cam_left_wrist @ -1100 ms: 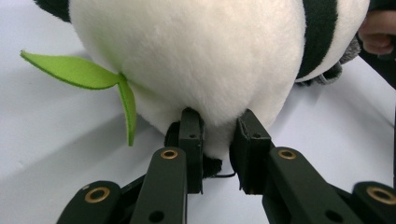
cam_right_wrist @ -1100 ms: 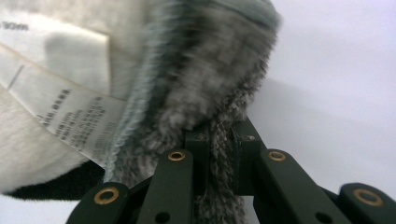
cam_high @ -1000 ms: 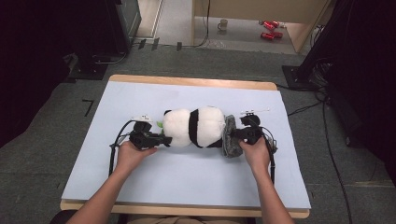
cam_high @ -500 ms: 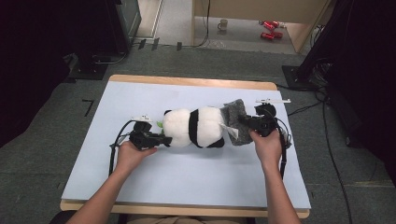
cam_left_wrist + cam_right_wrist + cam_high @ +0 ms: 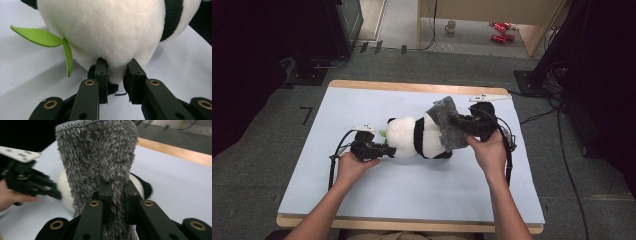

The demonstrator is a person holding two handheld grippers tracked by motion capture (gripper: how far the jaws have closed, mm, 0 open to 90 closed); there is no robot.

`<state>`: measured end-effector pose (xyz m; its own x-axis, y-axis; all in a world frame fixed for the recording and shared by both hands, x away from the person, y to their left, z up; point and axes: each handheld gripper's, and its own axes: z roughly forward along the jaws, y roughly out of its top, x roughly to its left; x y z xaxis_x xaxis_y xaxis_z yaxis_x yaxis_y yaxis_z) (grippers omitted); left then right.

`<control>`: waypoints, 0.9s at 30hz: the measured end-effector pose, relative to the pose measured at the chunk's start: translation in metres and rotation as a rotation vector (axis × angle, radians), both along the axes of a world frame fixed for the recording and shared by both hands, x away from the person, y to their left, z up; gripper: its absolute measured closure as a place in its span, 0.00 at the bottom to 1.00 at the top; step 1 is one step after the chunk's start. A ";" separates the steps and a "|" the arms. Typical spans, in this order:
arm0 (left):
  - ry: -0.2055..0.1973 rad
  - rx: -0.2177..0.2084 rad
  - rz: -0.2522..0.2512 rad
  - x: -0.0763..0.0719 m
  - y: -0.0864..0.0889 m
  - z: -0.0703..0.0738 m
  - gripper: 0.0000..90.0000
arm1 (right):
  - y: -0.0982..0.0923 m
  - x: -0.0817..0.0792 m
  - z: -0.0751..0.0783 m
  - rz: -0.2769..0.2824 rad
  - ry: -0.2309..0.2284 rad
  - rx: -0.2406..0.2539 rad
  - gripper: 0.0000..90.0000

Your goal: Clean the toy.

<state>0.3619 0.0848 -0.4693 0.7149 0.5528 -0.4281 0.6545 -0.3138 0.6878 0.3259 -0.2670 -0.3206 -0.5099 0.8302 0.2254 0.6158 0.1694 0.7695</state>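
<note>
Grey fuzzy sock (image 5: pixel 447 125), pinched by the right gripper (image 5: pixel 460 123), half off the toy panda (image 5: pixel 414 138); left gripper (image 5: pixel 384 149) clamps the panda's head.

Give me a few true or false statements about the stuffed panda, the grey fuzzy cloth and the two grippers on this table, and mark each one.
1. The left gripper is pinching the white plush of the panda. True.
2. The right gripper hangs open above the table. False: its jaws are shut on the grey fuzzy cloth.
3. A green felt leaf sticks out from the panda. True.
4. The panda lies on the floor beside the table. False: it lies on the pale blue table.
5. The grey cloth lies flat on the table, away from the panda. False: it is lifted, at the panda's end near the right gripper.
</note>
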 end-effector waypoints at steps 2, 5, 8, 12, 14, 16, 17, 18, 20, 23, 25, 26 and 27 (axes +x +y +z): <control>0.002 -0.002 0.003 0.000 0.000 0.000 0.83 | 0.009 -0.003 0.005 0.034 -0.005 0.011 0.90; -0.002 -0.001 0.004 -0.001 0.000 0.000 0.82 | 0.020 -0.006 0.008 0.084 -0.003 0.031 0.90; -0.001 0.000 0.003 -0.001 0.000 -0.001 0.82 | 0.026 -0.004 0.005 0.101 0.006 0.021 0.90; 0.000 0.000 0.004 -0.001 0.000 -0.001 0.82 | 0.025 0.007 -0.017 0.054 0.042 -0.016 0.90; 0.001 -0.004 0.006 -0.001 0.000 -0.001 0.83 | 0.022 0.012 -0.028 0.019 0.048 -0.049 0.89; 0.000 -0.009 0.008 -0.001 0.000 -0.001 0.83 | 0.018 0.017 -0.036 -0.016 0.037 -0.100 0.88; -0.002 -0.013 0.009 -0.001 0.000 -0.001 0.82 | 0.017 0.019 -0.041 -0.032 0.035 -0.114 0.88; -0.003 -0.017 0.009 -0.001 0.000 0.000 0.82 | 0.014 0.021 -0.045 -0.041 0.041 -0.117 0.88; -0.010 -0.021 0.010 -0.002 0.000 0.001 0.82 | 0.010 0.024 -0.052 -0.062 0.048 -0.109 0.88; -0.015 -0.022 0.008 -0.002 0.000 0.001 0.82 | 0.002 0.027 -0.058 -0.085 0.051 -0.106 0.88; -0.016 -0.022 0.009 -0.002 0.000 0.001 0.82 | -0.003 0.028 -0.064 -0.100 0.061 -0.103 0.88; -0.016 -0.022 0.009 -0.002 0.000 0.001 0.82 | -0.003 0.028 -0.064 -0.100 0.061 -0.103 0.88; -0.014 -0.026 0.014 -0.002 -0.001 0.002 0.83 | -0.009 0.030 -0.071 -0.125 0.075 -0.106 0.88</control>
